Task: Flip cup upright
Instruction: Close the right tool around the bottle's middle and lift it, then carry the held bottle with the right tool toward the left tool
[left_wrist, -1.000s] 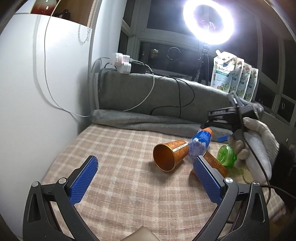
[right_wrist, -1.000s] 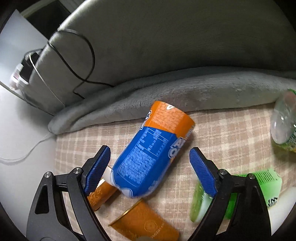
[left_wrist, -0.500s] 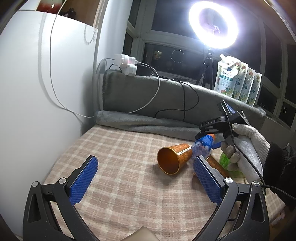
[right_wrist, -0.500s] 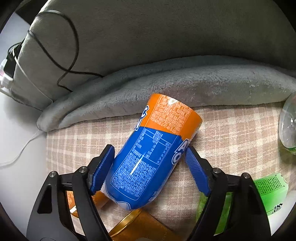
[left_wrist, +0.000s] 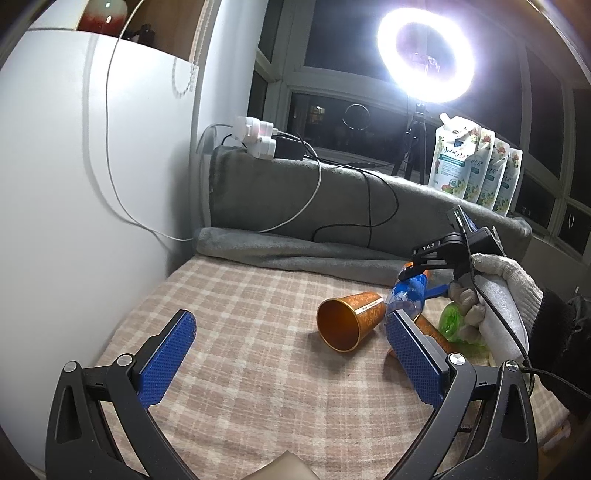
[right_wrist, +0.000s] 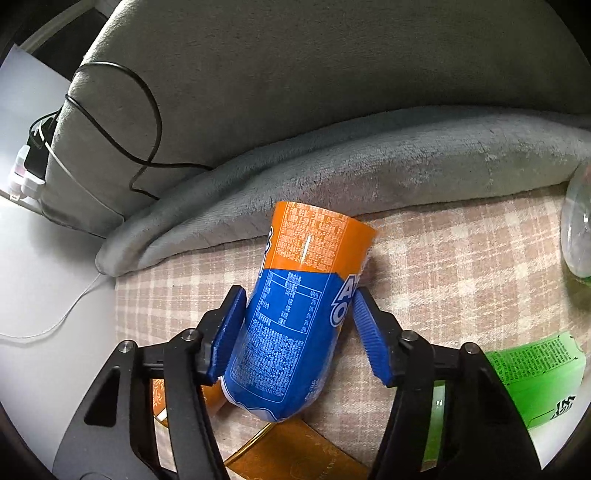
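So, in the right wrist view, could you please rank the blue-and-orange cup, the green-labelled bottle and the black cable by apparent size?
1. Blue-and-orange cup, nearest the camera.
2. Green-labelled bottle, cropped, so unsure.
3. Thin black cable.

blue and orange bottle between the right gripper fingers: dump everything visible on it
The blue and orange bottle is a glossy, printed-label plastic container: orange band at the far end, blue body with white fine print and large white lettering. It lies tilted on the plaid cloth, its orange end at the grey blanket roll. The right gripper straddles it, both pads at its sides. Its near end overlaps a gold cup.
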